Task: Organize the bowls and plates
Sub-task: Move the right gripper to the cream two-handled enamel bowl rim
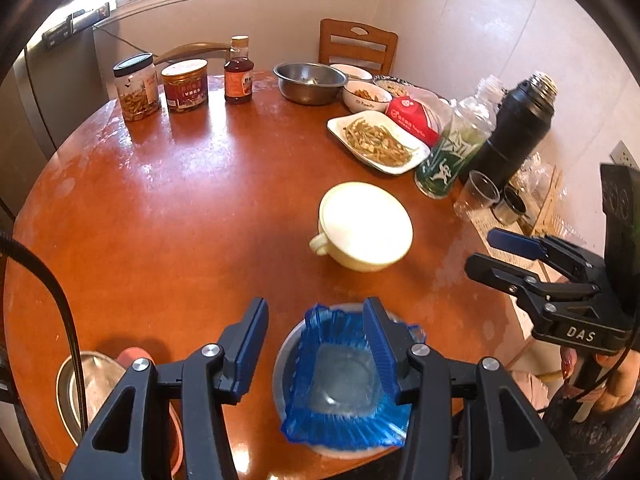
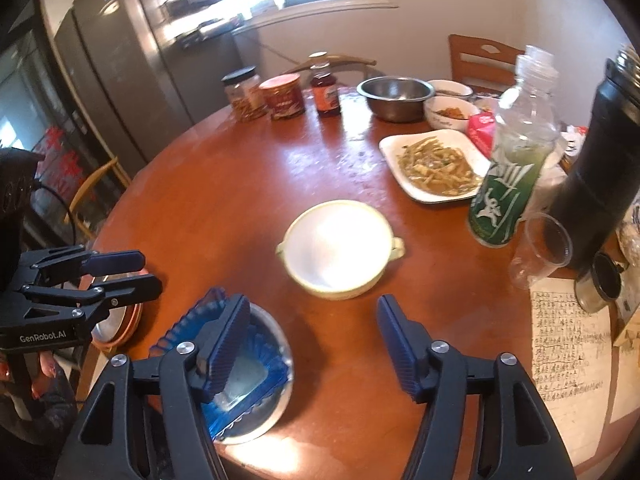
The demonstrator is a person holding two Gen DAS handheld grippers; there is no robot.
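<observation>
A fluted blue glass dish (image 1: 348, 376) is sitting inside a shallow metal bowl (image 2: 276, 340); the cream two-handled bowl (image 2: 338, 250) is standing empty. The left gripper (image 1: 316, 344) and right gripper (image 2: 314, 344) are both hovering with jaws apart, holding nothing.

Fluted dish (image 1: 344, 368) in metal bowl (image 1: 288, 352), handled bowl (image 1: 366, 226) beyond it.

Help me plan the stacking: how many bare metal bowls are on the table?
3, perhaps more hidden. One steel bowl sits at the far edge beside the sauce bottle; one metal bowl at the near edge holds the blue dish; one metal bowl sits near-left, partly hidden.
</observation>
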